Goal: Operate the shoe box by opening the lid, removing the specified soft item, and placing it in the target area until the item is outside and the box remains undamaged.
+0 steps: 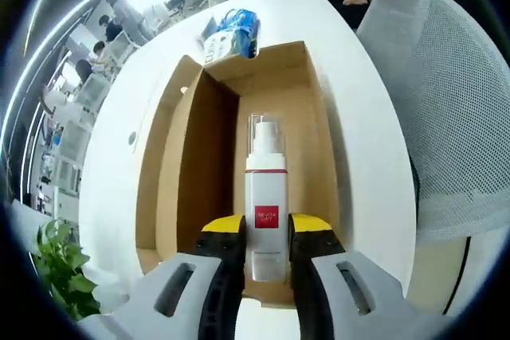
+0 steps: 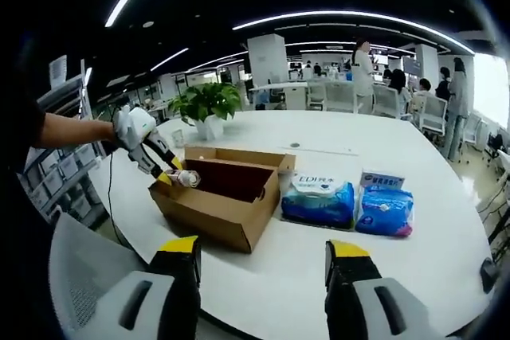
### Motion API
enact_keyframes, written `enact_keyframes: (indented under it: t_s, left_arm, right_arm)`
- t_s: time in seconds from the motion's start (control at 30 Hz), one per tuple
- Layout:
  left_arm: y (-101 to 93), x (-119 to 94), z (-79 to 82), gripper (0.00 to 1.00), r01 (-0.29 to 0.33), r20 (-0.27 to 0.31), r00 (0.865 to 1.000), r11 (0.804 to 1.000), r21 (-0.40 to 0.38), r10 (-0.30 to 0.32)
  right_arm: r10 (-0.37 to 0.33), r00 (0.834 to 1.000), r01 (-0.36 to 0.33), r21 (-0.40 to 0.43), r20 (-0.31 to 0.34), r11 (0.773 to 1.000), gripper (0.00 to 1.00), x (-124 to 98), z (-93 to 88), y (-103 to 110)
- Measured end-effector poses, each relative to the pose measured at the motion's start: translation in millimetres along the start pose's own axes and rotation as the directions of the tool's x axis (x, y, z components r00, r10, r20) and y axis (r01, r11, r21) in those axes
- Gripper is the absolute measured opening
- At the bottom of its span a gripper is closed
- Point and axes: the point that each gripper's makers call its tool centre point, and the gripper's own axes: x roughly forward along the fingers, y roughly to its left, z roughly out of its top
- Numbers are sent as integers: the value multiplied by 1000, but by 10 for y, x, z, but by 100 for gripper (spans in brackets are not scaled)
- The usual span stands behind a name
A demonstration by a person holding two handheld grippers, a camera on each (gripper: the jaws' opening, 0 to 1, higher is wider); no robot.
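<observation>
Inside the open shoe box, left gripper clamped around white bottle, right gripper spread wide, empty.

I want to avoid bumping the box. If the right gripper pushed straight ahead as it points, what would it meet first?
Likely the near corner of the open cardboard box, which sits ahead of the open right gripper on the white table; depth is unclear.

2 blue tissue packs lie beside a potted plant's white table.
</observation>
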Motion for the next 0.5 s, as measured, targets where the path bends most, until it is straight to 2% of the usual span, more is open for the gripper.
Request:
enact_keyframes:
  t_s: [0.5]
  left_arm:
    - [-22, -146, 179, 19, -49, 46, 998, 998, 26, 48]
  right_arm:
    - [101, 995, -101, -4, 12, 995, 55, 190, 146, 313]
